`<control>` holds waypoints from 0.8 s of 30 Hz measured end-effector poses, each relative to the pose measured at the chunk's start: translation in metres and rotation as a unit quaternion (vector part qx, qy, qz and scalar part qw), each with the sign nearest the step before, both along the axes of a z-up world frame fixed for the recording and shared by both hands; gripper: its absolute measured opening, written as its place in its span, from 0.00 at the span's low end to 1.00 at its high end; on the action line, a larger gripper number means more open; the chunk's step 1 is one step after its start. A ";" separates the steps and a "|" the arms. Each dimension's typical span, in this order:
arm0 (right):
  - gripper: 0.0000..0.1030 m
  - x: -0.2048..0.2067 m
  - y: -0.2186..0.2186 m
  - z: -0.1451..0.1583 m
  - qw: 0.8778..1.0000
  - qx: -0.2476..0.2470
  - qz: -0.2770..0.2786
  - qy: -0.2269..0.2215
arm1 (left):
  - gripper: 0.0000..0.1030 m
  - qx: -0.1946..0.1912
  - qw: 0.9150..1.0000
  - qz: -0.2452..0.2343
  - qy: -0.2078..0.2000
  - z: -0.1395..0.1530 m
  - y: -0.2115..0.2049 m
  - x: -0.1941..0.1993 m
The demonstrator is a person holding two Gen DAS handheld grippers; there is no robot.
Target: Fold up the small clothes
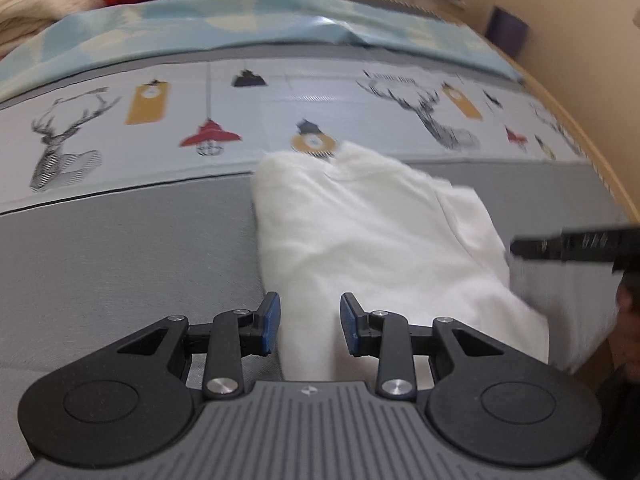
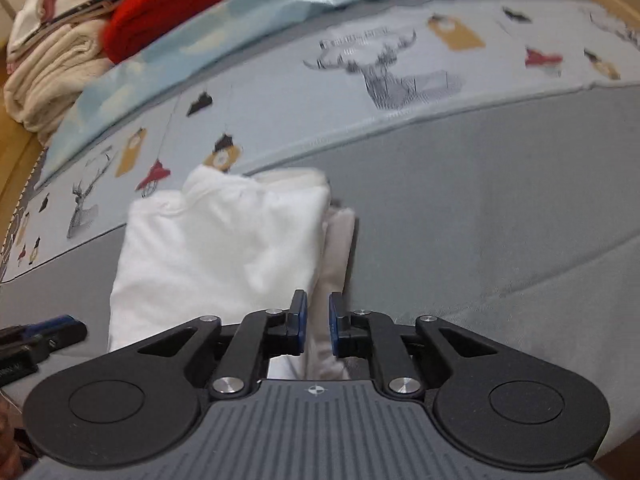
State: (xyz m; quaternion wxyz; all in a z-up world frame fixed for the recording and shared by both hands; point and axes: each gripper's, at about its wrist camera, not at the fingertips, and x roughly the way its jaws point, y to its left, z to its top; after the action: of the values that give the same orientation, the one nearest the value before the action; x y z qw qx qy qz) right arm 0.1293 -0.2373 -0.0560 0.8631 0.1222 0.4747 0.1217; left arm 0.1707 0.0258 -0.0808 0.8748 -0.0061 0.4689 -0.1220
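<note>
At the bottom centre of the left wrist view, the left tool stands with its blue-padded fingers wide apart, nothing clamped, over the near edge of a white, soft, partly folded cotton garment. In the right wrist view, the right tool sits low in the frame with a narrow gap between its pads; a fold of the garment's right edge runs through that gap, though whether it is pinched cannot be told. The garment lies mid-frame on a grey bed cover. Beyond it runs a pale band printed with deer and lamps. A red folded cloth sits at upper left.
</note>
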 end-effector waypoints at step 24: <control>0.49 0.023 0.010 0.002 0.999 -0.028 -0.013 -0.025 | 0.73 -0.026 0.990 0.122 0.067 -0.021 0.011 0.055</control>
State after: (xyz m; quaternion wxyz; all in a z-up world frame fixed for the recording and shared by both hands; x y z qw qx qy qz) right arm 0.1522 -0.2270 -0.0537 0.8790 0.1013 0.4549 0.1008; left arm 0.2261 0.0367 -0.1014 0.8494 -0.0939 0.5187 -0.0256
